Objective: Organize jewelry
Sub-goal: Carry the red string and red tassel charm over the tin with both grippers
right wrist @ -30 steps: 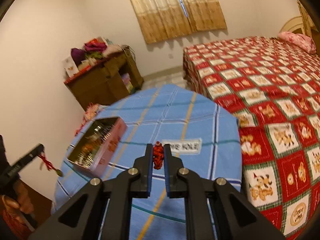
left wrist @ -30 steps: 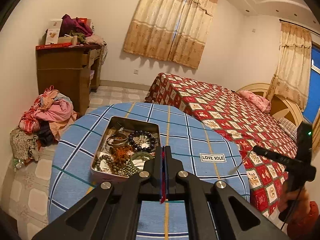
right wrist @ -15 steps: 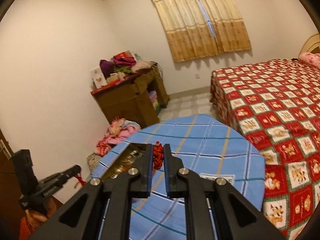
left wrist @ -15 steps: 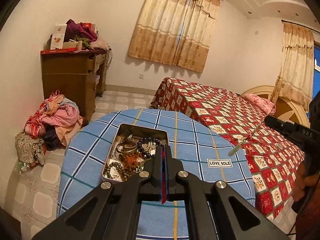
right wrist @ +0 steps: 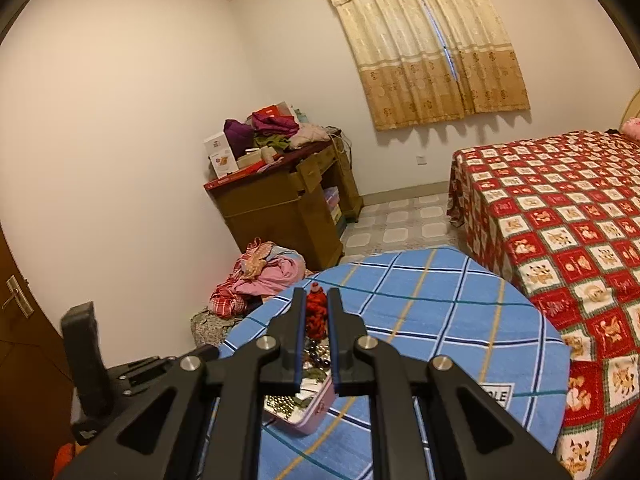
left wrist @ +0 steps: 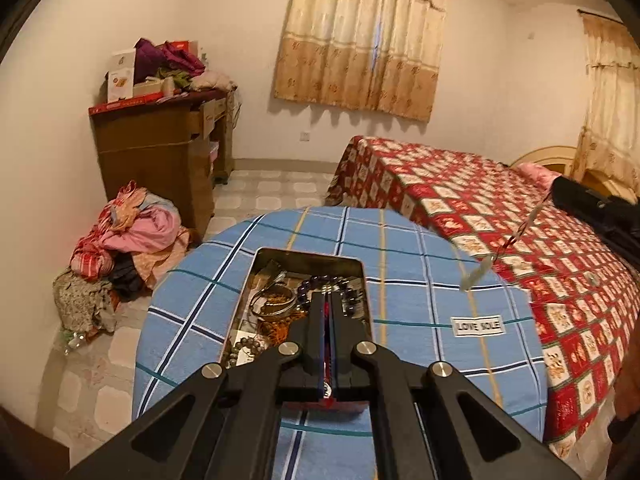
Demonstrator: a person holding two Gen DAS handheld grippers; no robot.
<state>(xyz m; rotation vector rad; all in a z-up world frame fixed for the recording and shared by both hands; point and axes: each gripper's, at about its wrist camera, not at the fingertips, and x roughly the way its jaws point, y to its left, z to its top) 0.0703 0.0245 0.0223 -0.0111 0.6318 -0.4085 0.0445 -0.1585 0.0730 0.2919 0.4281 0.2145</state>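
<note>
Left gripper (left wrist: pixel 328 312) hangs over the open jewelry tin (left wrist: pixel 256 276), jaws pressed together on a thin red cord (left wrist: pixel 327 344). Right gripper (right wrist: pixel 317 308) is clamped on a red knotted charm (right wrist: pixel 316 314), whose pale pendant (left wrist: pixel 474 276) dangles on a string over the table's right edge. Tin sits left of centre on the round table's blue plaid cloth (left wrist: pixel 420 280), full of bead bracelets (left wrist: pixel 320 284) and bangles (left wrist: pixel 274 304). White cloth label (left wrist: pixel 477 325) reads "LOVE SOLE".
</note>
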